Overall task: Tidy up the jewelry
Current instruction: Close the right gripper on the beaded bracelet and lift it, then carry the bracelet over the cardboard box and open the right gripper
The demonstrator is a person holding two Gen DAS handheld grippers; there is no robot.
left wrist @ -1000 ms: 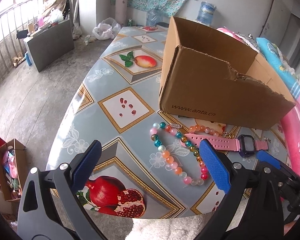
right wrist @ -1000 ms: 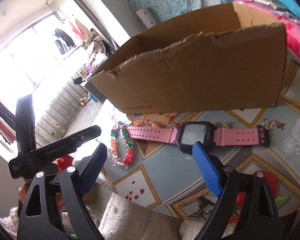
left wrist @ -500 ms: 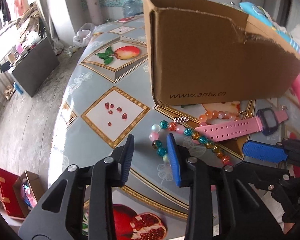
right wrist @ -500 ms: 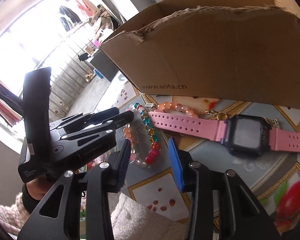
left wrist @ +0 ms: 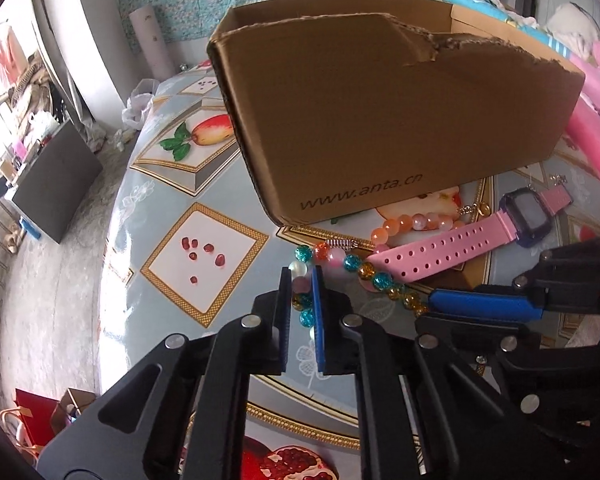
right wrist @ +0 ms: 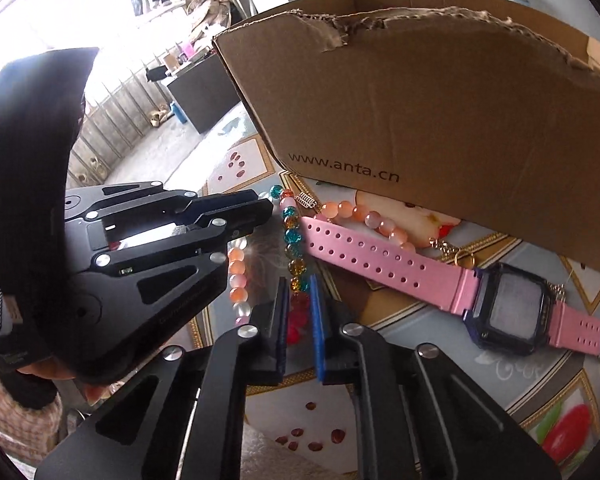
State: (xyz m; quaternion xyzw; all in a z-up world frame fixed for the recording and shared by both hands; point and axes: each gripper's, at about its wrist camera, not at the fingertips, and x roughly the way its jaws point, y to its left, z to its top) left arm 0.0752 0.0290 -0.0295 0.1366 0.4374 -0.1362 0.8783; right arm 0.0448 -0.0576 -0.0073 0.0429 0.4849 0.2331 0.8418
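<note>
since a second ago both tools have gone from wide open to nearly closed and have dropped closer to the beads, each now astride a different stretch of the bead bracelet [left wrist: 364, 270].

in the left wrist view, the left tool [left wrist: 301, 280] sits at centre frame, its jaws closing with a pale pink bead and a teal one in the narrow gap between the blue pads; whether the pads already press on the beads cannot be told. the right tool [left wrist: 484, 304] comes in from the right edge, its blue pad lying over the lower right run of the same bracelet.

in the right wrist view, the right tool [right wrist: 299, 300] is at lower centre, jaws closing around amber, teal and red beads; contact is again unclear. the left tool [right wrist: 256, 208] reaches in from the left, held by a hand [right wrist: 40, 368] at the lower left edge.

the bracelet lies on the bench [left wrist: 204, 240], a fruit-patterned surface, just in front of the cardboard box [left wrist: 380, 120] that fills the upper middle. a pink watch [right wrist: 500, 304] stretches from centre to the right, one strap end overlapping the bracelet loop. a second string of peach beads [right wrist: 364, 216] lies between the strap and the box.
</note>
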